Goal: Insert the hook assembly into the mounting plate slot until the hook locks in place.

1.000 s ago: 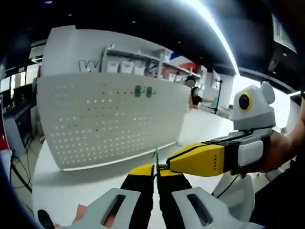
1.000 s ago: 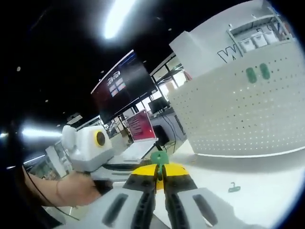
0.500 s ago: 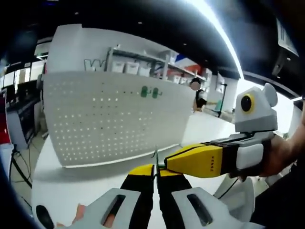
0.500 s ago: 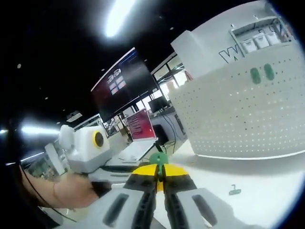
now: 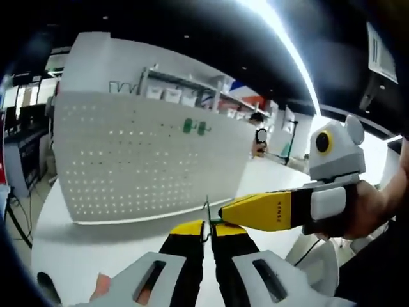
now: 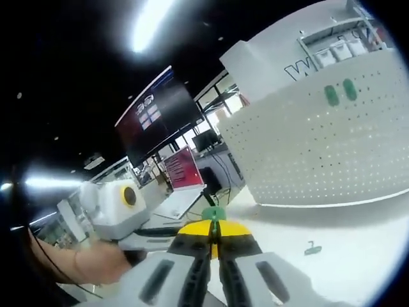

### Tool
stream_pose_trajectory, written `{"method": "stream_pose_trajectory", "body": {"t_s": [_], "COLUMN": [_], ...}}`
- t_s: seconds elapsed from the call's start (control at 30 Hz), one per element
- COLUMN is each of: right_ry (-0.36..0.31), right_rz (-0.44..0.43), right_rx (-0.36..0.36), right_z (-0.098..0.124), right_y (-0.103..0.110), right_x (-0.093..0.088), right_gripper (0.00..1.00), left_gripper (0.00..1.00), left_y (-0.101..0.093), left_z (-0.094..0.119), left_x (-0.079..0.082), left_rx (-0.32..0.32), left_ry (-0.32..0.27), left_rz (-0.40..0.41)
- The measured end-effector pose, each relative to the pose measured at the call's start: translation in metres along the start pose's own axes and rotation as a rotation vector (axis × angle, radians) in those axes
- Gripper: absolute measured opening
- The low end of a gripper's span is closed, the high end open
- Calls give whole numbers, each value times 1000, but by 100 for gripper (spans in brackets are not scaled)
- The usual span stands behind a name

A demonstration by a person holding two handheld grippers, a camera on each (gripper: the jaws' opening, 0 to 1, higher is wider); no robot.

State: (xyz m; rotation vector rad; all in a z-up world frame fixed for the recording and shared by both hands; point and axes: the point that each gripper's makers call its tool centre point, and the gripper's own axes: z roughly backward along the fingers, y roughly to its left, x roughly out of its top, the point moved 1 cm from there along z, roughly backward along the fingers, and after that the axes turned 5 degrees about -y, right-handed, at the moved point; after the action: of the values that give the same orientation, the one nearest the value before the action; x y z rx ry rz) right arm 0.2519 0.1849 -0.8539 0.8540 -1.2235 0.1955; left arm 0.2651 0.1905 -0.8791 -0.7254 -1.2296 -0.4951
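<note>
In the left gripper view my left gripper (image 5: 206,231) is shut on a thin metal hook (image 5: 206,212) that stands up from its yellow tips. My right gripper (image 5: 225,215) comes in from the right, held by a hand, and its tips meet the hook. In the right gripper view my right gripper (image 6: 214,230) is shut on a small green mounting plate (image 6: 214,213). The left gripper's jaws lie just left of it and partly behind it. Where hook and plate meet is hidden.
A white pegboard (image 5: 140,160) stands upright on the white table (image 5: 96,249), with two green pieces (image 5: 193,126) fixed near its top. The pegboard (image 6: 332,153) is also in the right gripper view. A small green hook (image 6: 311,249) lies loose on the table (image 6: 358,256).
Both cameras have shifted a little. The two grippers have stayed together, each still shut on its part, with the right tips slightly higher against the hook.
</note>
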Motion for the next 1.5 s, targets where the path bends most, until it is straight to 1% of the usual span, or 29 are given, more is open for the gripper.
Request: {"method": "stream_pose_trajectory", "body": {"t_s": [0.03, 0.13, 0.17, 0.2, 0.27, 0.33, 0.37, 0.4, 0.43, 0.63, 0.67, 0.73, 0.83, 1.07, 1.2, 1.27, 1.37, 1.5], "right_ry": [0, 3, 5, 4, 6, 2, -6, -12, -12, -18, -37, -43, -46, -51, -53, -56, -62, -74], "right_rz": [-2, 8, 20, 27, 22, 25, 18, 9, 18, 53, 62, 83, 95, 125, 134, 136, 157, 196], "right_rx": [1, 2, 0, -4, -4, -10, -11, -12, -17, -29, -31, -39, -48, -75, -91, -99, -112, -128], "right_z": [0, 0, 0, 0, 1, 1, 2, 3, 3, 4, 5, 6, 6, 8, 8, 9, 8, 7], "right_y": [0, 2, 1, 0, -1, -3, -4, -5, -6, -11, -12, -15, -20, -30, -37, -40, -44, -49], "right_x": [0, -1, -2, -2, -2, -2, -1, 1, 1, 5, 8, 10, 12, 17, 18, 19, 22, 29], "right_gripper": [0, 0, 0, 0, 0, 0, 0, 0, 0, 0, 0, 0, 0, 0, 0, 0, 0, 0], "left_gripper": [10, 15, 19, 22, 27, 33, 35, 36, 38, 52, 53, 58, 65, 74, 77, 78, 79, 80], "left_y": [1, 2, 2, 2, 3, 5, 5, 3, 1, -1, -2, -3, -3, -5, -6, -7, -8, -7], "left_z": [0, 1, 1, 1, 2, 3, 4, 4, 3, 2, 2, 2, 2, 2, 3, 3, 3, 2], "left_x": [-2, -6, -6, -10, -13, -15, -15, -16, -16, -20, -19, -16, -16, -12, -12, -11, -6, -8], "left_rx": [2, -6, -10, -19, -15, -16, -18, -26, -36, -42, -48, -61, -59, -75, -86, -91, -94, -89], "left_ry": [12, 23, 20, 38, 45, 49, 47, 44, 42, 44, 35, 6, 6, -3, 8, 6, -14, -3], "left_rz": [8, 13, 24, 45, 30, 34, 45, 78, 106, 109, 126, 173, 160, 155, 160, 162, 192, 191]}}
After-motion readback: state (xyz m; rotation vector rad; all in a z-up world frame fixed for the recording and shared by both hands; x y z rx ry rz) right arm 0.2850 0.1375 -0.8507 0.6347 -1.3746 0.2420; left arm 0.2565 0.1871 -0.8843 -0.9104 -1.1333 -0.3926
